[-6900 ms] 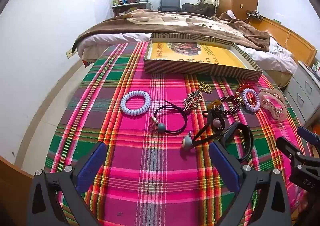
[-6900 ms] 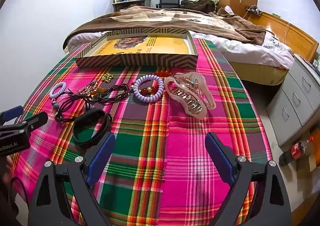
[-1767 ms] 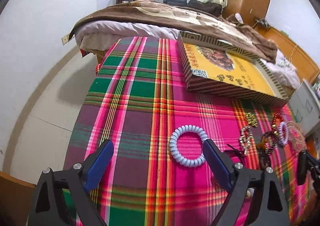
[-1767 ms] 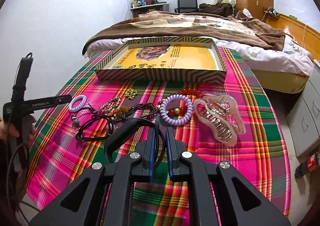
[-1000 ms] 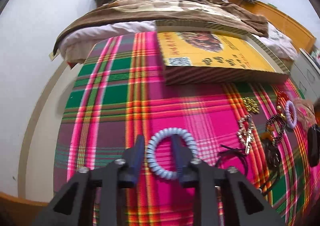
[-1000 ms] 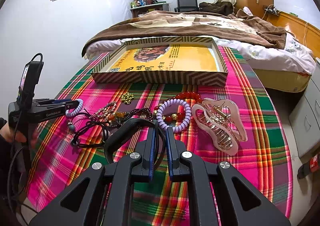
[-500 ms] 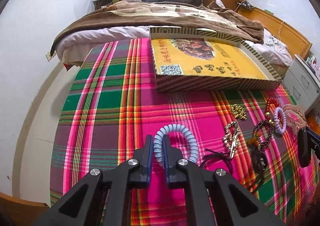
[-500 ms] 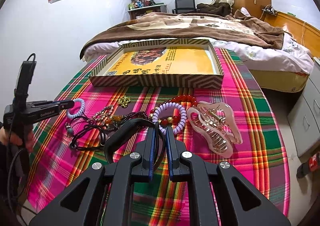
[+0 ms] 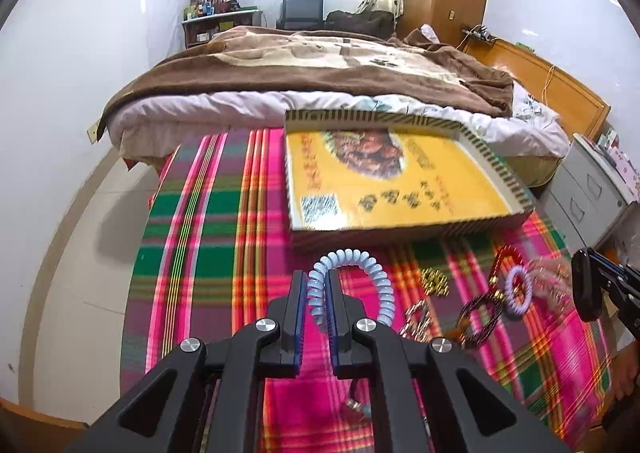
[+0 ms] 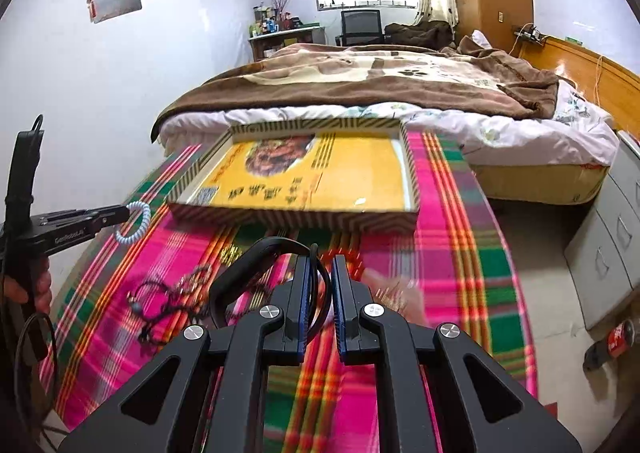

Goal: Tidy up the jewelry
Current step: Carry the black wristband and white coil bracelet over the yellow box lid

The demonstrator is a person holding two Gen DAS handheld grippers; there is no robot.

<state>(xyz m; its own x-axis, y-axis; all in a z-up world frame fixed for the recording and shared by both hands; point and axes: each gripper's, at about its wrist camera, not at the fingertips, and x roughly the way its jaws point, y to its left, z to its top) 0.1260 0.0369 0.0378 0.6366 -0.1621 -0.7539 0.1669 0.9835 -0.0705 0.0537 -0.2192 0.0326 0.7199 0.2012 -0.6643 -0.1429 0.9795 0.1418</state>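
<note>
Left gripper (image 9: pixel 316 295): jaws narrowed onto the near-left arc of the pale blue coil hair tie (image 9: pixel 362 277), lifted clear of the plaid tablecloth (image 9: pixel 208 245); rest of the loop projecting forward and to the right of the fingers. Same pairing confirmed from the right wrist view, with the left gripper (image 10: pixel 120 215) at far left and the coil hair tie (image 10: pixel 138 227) hanging from its tips, just short of the near-left corner of the box. Right gripper (image 10: pixel 320 289): jaws nearly together, pinching one side of the black band (image 10: pixel 248 267), raised above the cloth. Ahead of both: shallow striped box (image 9: pixel 472 227) with yellow printed floor, open side up, on the far half of the table. Below and right of the left gripper: gold cluster (image 9: pixel 434 281), purple bead bracelet (image 9: pixel 518 293), dark bead strand (image 9: pixel 480 313), red bead strand (image 9: pixel 505 257), all lying on the cloth, blurred. Beyond the table: bed with brown blanket (image 10: pixel 380 81).
</note>
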